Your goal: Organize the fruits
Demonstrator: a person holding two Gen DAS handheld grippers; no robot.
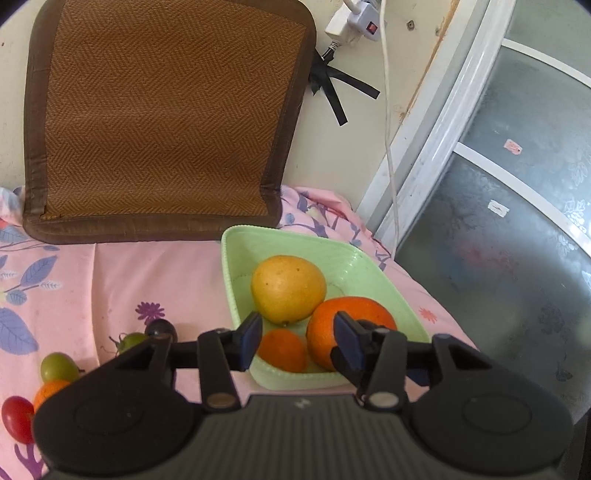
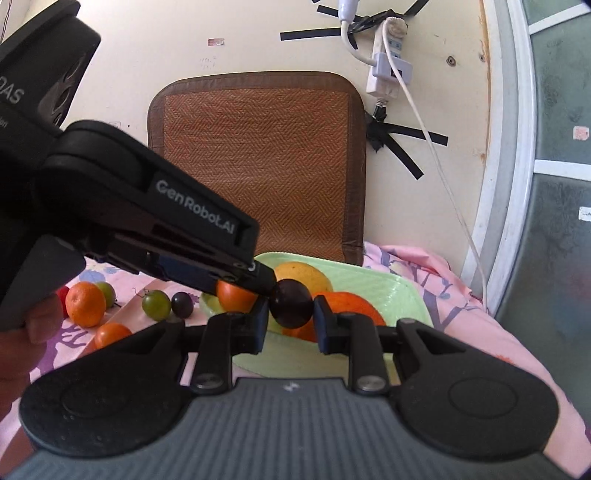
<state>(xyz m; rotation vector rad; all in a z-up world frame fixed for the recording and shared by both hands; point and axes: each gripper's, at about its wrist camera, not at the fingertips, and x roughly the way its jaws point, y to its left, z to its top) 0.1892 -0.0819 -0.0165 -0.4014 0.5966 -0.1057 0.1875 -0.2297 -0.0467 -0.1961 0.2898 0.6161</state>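
Observation:
A green tray (image 1: pixel 369 264) on the pink cloth holds a yellow mango (image 1: pixel 288 288), a big orange (image 1: pixel 351 332) and a small orange (image 1: pixel 282 350). My left gripper (image 1: pixel 297 343) is open and empty, just above the tray's near edge. Loose fruit lies left of it: a dark grape (image 1: pixel 162 328), two green ones (image 1: pixel 133 341) (image 1: pixel 57 365), a small orange (image 1: pixel 50 392) and a red tomato (image 1: pixel 16 419). My right gripper (image 2: pixel 290 320) is shut on a dark plum (image 2: pixel 291 303) held over the tray (image 2: pixel 391 291). The left gripper's body (image 2: pixel 147 206) crosses the right wrist view.
A brown woven mat (image 1: pixel 162 122) leans on the wall behind the tray. A power strip (image 1: pixel 354 22) and white cable (image 1: pixel 388 129) hang on the wall. A frosted glass door (image 1: pixel 517 221) stands to the right. The cloth's edge drops off at right.

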